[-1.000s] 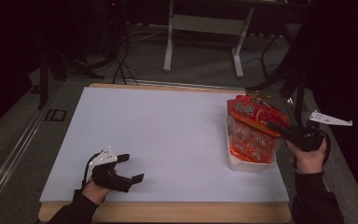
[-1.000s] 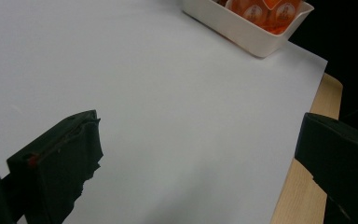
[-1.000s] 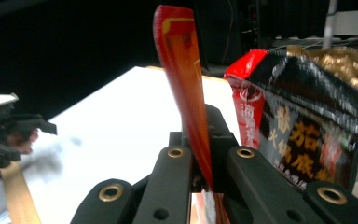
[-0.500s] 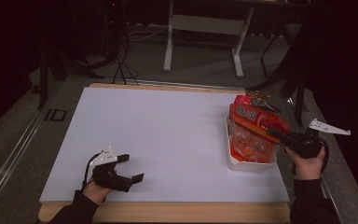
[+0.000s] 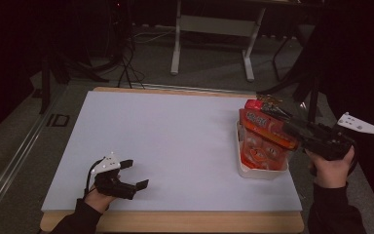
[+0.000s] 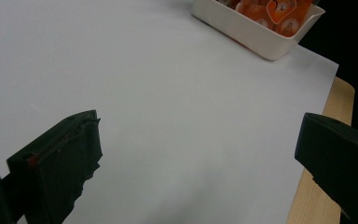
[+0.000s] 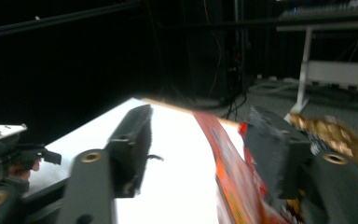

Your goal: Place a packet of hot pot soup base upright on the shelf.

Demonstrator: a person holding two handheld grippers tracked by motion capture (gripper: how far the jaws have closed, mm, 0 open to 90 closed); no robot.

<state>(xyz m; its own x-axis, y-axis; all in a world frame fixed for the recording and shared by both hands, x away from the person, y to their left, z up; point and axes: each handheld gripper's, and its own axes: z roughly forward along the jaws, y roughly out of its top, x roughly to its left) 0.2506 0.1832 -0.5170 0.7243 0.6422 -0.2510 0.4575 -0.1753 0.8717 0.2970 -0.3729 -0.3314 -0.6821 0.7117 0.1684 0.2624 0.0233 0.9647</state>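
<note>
A white tray (image 5: 263, 173) at the table's right edge holds several orange snack packets (image 5: 258, 151); the tray (image 6: 261, 39) and the packets (image 6: 279, 9) also appear far off in the left gripper view. One orange-red packet (image 5: 265, 127) stands tilted over the tray. My right gripper (image 5: 272, 114) reaches in from the right around its top. In the right gripper view the right gripper (image 7: 200, 116) is open wide, with the packet (image 7: 223, 158) between the jaws and against the right one. My left gripper (image 5: 137, 173) rests open at the front left, and nothing lies between the left gripper's (image 6: 200, 135) jaws.
A white sheet (image 5: 175, 136) covers the wooden table, whose bare edge (image 5: 175, 222) runs along the front. Beyond the far edge, on a dark floor, stand a white metal frame (image 5: 177, 44) and cables (image 5: 126, 68).
My right hand has drifted slightly right and toward the person, and the packet now leans lower over the tray. The left gripper has stayed put.
</note>
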